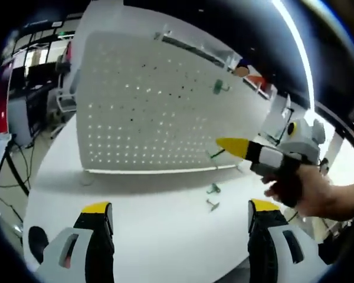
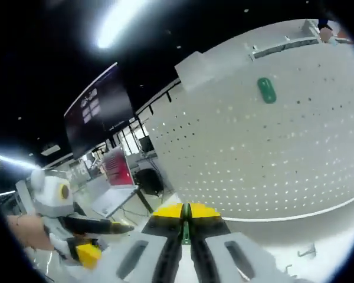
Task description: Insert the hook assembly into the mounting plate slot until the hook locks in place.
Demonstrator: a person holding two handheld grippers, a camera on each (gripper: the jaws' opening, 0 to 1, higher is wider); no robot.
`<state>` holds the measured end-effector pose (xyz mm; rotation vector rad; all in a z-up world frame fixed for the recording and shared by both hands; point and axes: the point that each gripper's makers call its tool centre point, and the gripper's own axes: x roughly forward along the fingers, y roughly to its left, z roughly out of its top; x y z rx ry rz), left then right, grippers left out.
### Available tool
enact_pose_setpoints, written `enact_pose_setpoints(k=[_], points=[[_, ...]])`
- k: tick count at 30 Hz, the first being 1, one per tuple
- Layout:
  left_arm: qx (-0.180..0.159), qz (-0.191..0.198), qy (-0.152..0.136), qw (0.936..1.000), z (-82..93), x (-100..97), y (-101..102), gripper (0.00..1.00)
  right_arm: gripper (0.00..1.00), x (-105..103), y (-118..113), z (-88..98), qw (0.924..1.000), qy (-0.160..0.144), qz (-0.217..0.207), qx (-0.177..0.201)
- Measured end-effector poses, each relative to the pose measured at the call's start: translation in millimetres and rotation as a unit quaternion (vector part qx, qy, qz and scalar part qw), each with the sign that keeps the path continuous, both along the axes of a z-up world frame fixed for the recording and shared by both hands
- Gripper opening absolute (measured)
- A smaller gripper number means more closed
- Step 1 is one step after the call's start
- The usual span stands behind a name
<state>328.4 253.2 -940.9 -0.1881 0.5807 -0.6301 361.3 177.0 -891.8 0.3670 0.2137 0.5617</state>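
Observation:
A white pegboard mounting plate [image 1: 147,112] stands upright on the white table [image 1: 165,236]. One green hook [image 1: 219,87] hangs high on its right side, and shows as a green oval [image 2: 266,90] in the right gripper view. My right gripper [image 1: 233,146] comes in from the right, held by a hand [image 1: 310,191], shut on a thin green hook [image 1: 215,154] close to the plate's lower right. In its own view the right gripper [image 2: 186,211] pinches that green hook [image 2: 186,234] between its jaws. My left gripper [image 1: 180,207] stands open above the table, apart from the plate.
Two spare green hooks [image 1: 213,189] [image 1: 213,204] lie on the table in front of the plate; one small hook [image 2: 307,252] is at lower right. The left gripper [image 2: 103,239] and a hand [image 2: 23,231] are at the left. Desks and monitors stand beyond.

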Motion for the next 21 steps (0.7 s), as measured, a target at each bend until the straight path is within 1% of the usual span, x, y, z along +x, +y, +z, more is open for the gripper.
enact_pose_setpoints(k=[2, 6, 10, 12, 14, 15, 18, 20, 21], points=[[-0.006, -0.005, 0.001, 1.0000, 2.8, -0.7, -3.9, 0.89, 0.00, -7.8, 4.7, 3.6, 1.0000, -0.003, 0.002, 0.008], [-0.029, -0.006, 0.009, 0.9995, 6.5, -2.6, -10.2, 0.84, 0.00, -18.8, 12.5, 8.2, 0.9997, -0.007, 0.011, 0.023], [-0.042, -0.012, 0.008, 0.9990, 11.1, -5.9, -15.5, 0.72, 0.00, -24.6, 16.5, 13.5, 0.9993, -0.013, 0.015, 0.031], [-0.055, -0.017, 0.010, 0.9983, 14.0, -7.8, -19.9, 0.67, 0.00, -27.6, 20.7, 16.4, 0.9991, -0.017, 0.021, 0.034], [-0.072, -0.023, 0.014, 0.9970, 17.9, -10.1, -25.1, 0.62, 0.00, -30.5, 25.1, 19.3, 0.9988, -0.023, 0.027, 0.035], [-0.086, -0.026, 0.016, 0.9958, 21.2, -11.3, -28.2, 0.58, 0.00, -32.3, 27.6, 20.6, 0.9986, -0.025, 0.030, 0.036], [-0.107, -0.025, 0.019, 0.9938, 26.4, -12.4, -30.8, 0.51, 0.00, -37.8, 35.0, 25.4, 0.9979, -0.034, 0.040, 0.039], [-0.110, -0.029, 0.022, 0.9932, 27.5, -14.3, -32.7, 0.47, 0.00, -41.7, 39.3, 29.7, 0.9972, -0.042, 0.045, 0.043], [-0.113, -0.031, 0.022, 0.9929, 28.5, -15.3, -33.3, 0.43, 0.00, -43.3, 40.6, 31.4, 0.9970, -0.045, 0.046, 0.043]])
